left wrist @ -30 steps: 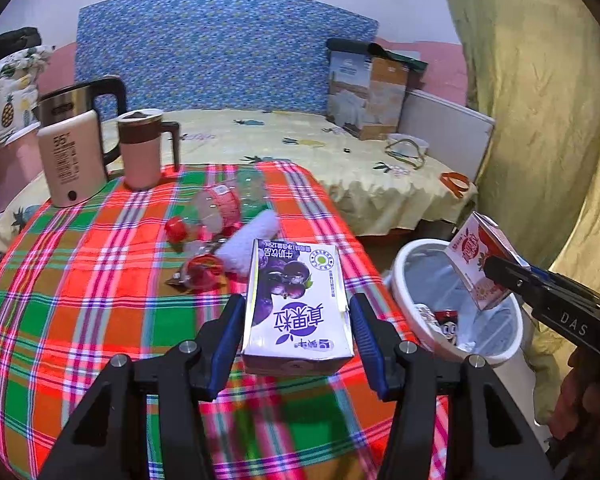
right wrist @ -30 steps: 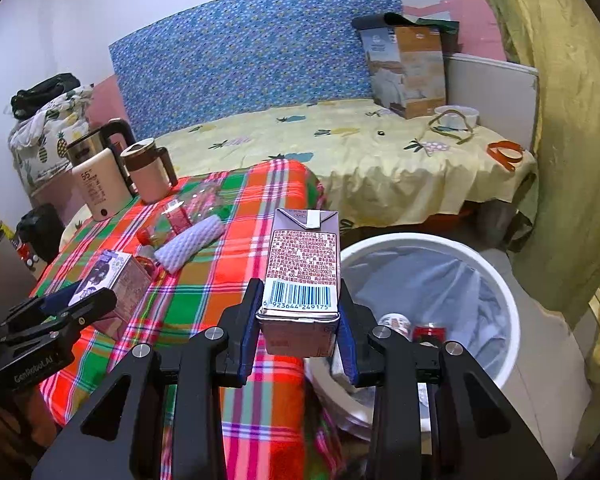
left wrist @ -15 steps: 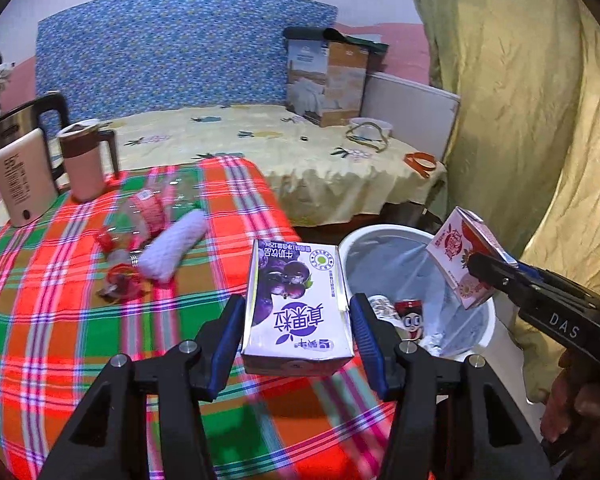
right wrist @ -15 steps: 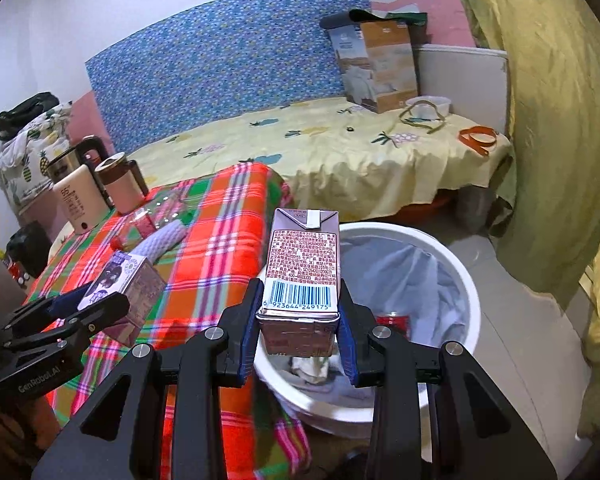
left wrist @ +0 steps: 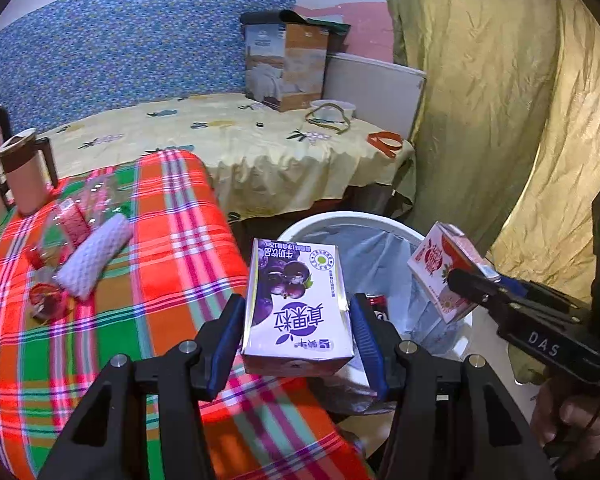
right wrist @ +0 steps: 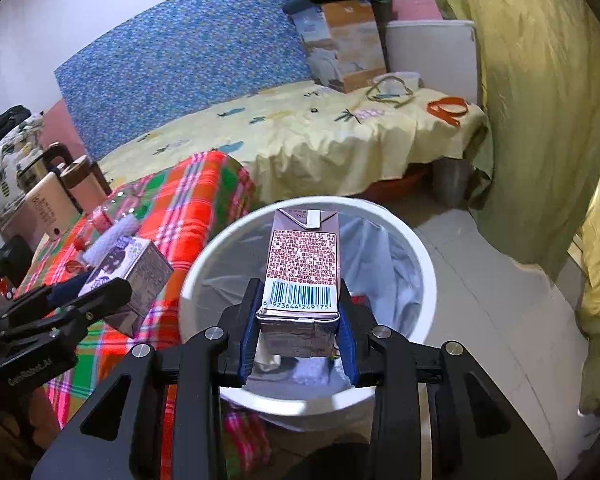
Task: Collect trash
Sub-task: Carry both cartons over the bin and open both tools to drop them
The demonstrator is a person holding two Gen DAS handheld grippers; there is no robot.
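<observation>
My left gripper (left wrist: 298,334) is shut on a purple milk carton (left wrist: 296,300), held at the table's right edge beside the white trash bin (left wrist: 340,220). My right gripper (right wrist: 299,328) is shut on a brown-pink carton (right wrist: 302,264) with a barcode, held over the mouth of the bin (right wrist: 420,248). The bin has a grey liner and some trash inside. The right gripper's carton also shows in the left wrist view (left wrist: 444,268), and the left gripper's carton in the right wrist view (right wrist: 128,276).
The plaid-covered table (left wrist: 172,280) still carries a white foam sleeve (left wrist: 96,256), a crushed plastic bottle (left wrist: 72,224) and a red wrapper (left wrist: 46,298). A mug (left wrist: 22,176) and kettle stand at the back left. A bed (left wrist: 240,140) and curtain (left wrist: 500,100) lie beyond.
Both grippers have moved right, off the table, with their cartons. The right carton now hangs over the bin and the left carton has reached the table's edge by it.
</observation>
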